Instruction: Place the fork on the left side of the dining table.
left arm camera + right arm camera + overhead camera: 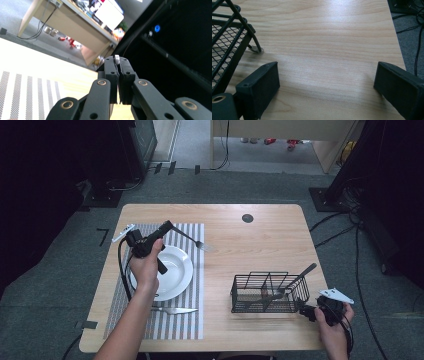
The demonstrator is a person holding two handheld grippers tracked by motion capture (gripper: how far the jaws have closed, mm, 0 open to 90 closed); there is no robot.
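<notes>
Fork (192, 240) handling is the job here: the left gripper (167, 226) has its jaws clamped on the fork's handle and carries it in the air above the striped placemat (190, 320), tines pointing away from the white plate (186, 272) toward bare wood. Judging by the knife (175, 310) lying on the near side of the plate, the fork likely belongs beside the plate too. Lower it flat, parallel to the plate's rim, and release only once it rests. The right gripper (325, 82), jaws spread wide with nothing between them, waits by the wire caddy (240, 295), well right of the plate.
</notes>
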